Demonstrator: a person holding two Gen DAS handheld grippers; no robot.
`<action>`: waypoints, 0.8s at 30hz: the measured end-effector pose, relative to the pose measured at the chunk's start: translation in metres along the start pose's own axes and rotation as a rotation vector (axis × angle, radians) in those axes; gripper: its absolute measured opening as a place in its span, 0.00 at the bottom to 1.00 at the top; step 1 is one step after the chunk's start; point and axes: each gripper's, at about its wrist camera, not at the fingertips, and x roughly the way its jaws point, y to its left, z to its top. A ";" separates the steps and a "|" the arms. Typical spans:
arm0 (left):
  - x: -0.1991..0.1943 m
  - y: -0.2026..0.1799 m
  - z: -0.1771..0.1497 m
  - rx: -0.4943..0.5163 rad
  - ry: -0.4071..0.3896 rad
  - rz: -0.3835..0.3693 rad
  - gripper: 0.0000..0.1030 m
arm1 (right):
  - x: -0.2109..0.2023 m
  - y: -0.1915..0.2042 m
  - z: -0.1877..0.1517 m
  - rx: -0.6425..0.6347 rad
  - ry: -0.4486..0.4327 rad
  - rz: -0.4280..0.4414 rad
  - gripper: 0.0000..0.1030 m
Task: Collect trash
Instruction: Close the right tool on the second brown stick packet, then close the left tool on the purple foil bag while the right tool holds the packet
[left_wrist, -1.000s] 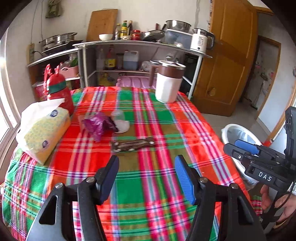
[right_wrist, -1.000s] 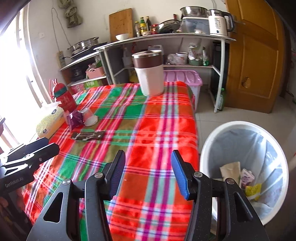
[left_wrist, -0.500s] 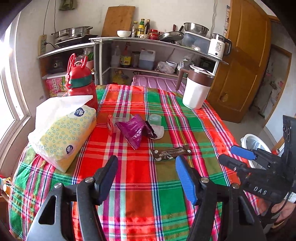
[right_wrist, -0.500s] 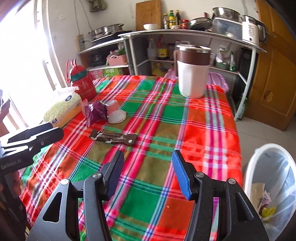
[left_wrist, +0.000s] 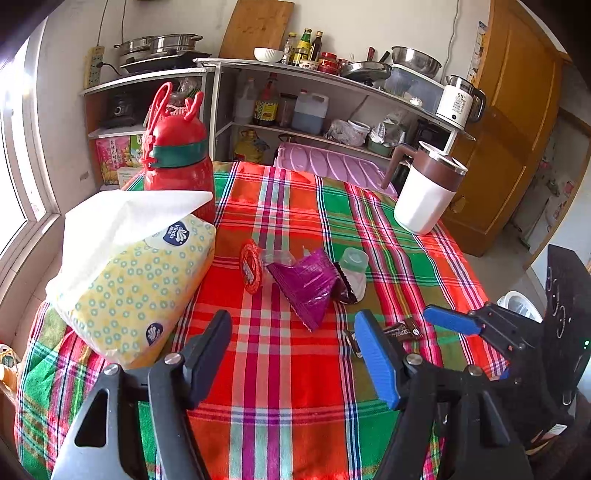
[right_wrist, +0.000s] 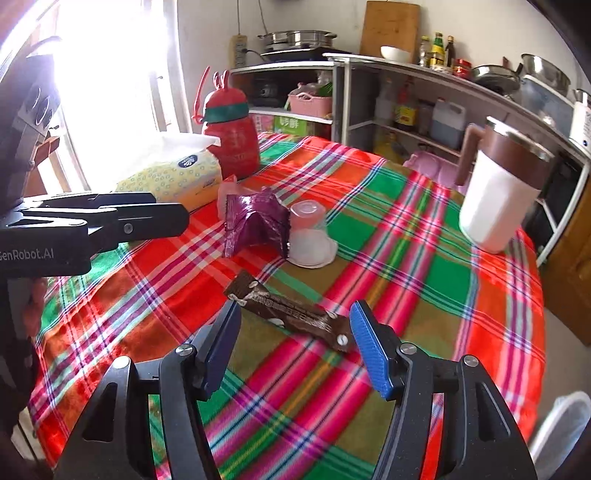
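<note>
Trash lies scattered across the middle of the desk (right_wrist: 424, 236), which is covered by a red and green plaid cloth. Nearest the right gripper (right_wrist: 291, 343) is a brown wrapper (right_wrist: 291, 314), flat on the cloth and lying slantwise between the gripper's wide-spread fingers (right_wrist: 367, 345), which hover just over it without touching (nothing is held). Farther off, a crumpled purple wrapper (right_wrist: 255, 221) sits against an upturned clear plastic cup (right_wrist: 308, 236), and a small cup with a red foil lid (left_wrist: 251, 266) lies on its side just left of the purple wrapper. The left gripper (left_wrist: 295, 354) hangs above the near edge of the desk with its fingers (left_wrist: 208, 350) also wide apart and empty, the purple wrapper a little beyond them. A yellow tissue pack (left_wrist: 136, 280) rests at the left, touching a red bottle (left_wrist: 177, 162) behind it. A white and brown jug (right_wrist: 498, 192) stands at the far right of the desk. The white rim of a bin (right_wrist: 565, 424) shows low at the right, off the desk.
</note>
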 end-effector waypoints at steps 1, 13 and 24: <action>0.002 0.000 0.002 0.006 0.001 -0.001 0.69 | 0.004 0.000 0.002 -0.002 0.010 0.019 0.61; 0.023 -0.009 0.014 0.080 0.003 0.017 0.71 | 0.034 0.006 0.004 -0.059 0.115 0.007 0.61; 0.046 -0.014 0.024 0.131 0.036 -0.013 0.71 | 0.026 0.007 -0.001 -0.041 0.106 -0.004 0.19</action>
